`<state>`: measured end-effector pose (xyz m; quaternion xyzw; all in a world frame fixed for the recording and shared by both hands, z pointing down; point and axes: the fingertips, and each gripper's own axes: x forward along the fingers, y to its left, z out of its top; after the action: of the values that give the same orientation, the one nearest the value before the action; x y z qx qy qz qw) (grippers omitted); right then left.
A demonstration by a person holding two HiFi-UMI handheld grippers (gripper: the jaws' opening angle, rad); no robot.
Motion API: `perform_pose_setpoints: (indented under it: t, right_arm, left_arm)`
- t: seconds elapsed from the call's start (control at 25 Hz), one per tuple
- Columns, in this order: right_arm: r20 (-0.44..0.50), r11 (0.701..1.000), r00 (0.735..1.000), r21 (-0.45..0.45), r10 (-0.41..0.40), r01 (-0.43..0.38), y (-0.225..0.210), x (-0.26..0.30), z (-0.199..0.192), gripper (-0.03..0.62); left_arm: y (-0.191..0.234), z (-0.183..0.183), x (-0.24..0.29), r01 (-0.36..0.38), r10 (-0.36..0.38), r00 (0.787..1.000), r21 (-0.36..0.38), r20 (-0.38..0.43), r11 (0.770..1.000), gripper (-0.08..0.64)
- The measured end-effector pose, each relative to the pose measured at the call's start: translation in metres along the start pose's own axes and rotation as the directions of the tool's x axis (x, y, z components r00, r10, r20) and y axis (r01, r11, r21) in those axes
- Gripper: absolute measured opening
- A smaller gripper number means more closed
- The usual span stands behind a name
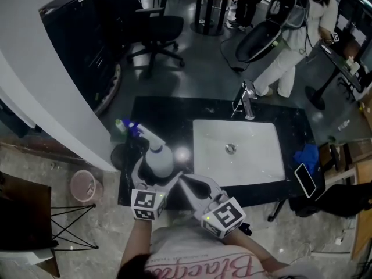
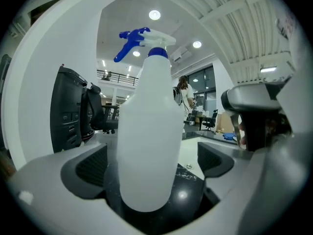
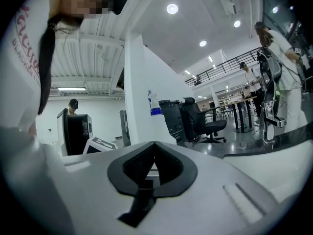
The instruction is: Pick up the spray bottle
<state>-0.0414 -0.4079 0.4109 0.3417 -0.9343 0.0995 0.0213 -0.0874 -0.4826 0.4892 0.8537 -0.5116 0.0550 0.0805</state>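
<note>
Spray bottle (image 1: 158,156) stands upright on the black counter (image 1: 163,112), at 9 o'clock of the white sink (image 1: 244,167) in the head view. Long axis vertical, base down on the counter. Blue trigger head on top; nozzle end points to about 10 o'clock in the head view, away from the sink. From my left gripper view the bottle (image 2: 149,131) fills the centre, head pointing to 9 o'clock.

Left gripper (image 1: 157,173): my jaws stand wide apart, one on each side of the bottle's lower body. In the left gripper view (image 2: 149,165) a thin dark gap shows between each pad and the white wall of the bottle. Nothing is gripped; the bottle is between the jaws, untouched as far as I can see.

Right gripper (image 1: 181,179): just beside the left one, at its 3 o'clock, near the counter's front edge. In the right gripper view (image 3: 154,148) my jaws are closed tip to tip with nothing in them. The bottle shows beyond them at 12 o'clock.
</note>
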Motion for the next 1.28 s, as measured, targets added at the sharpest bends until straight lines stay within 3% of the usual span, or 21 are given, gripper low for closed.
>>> perform_pose_setpoints:
  t: [0.4,0.56,0.96,1.28]
  right_arm:
    - [-0.007,0.999,0.999,0.027,-0.039,0.039,-0.018,0.004,-0.003,0.002]
    - [0.003,0.998,0.999,0.032,-0.05,0.049,-0.023,0.005,-0.001,0.002]
    - [0.014,0.998,0.998,0.022,-0.056,0.056,-0.026,0.009,0.003,0.002]
    - [0.021,0.998,0.998,0.018,-0.063,0.063,-0.021,0.008,0.005,0.002]
  left_arm:
    - [0.0,0.002,0.022,0.043,-0.043,0.999,0.026,0.013,0.999,0.532]
    - [0.004,0.002,0.026,0.039,-0.039,0.999,0.02,0.023,0.999,0.436]
    - [0.006,0.003,0.025,0.047,-0.048,0.998,0.03,0.036,0.998,0.423]
    - [0.003,0.032,0.013,0.066,-0.07,0.994,0.045,0.089,0.997,0.423]
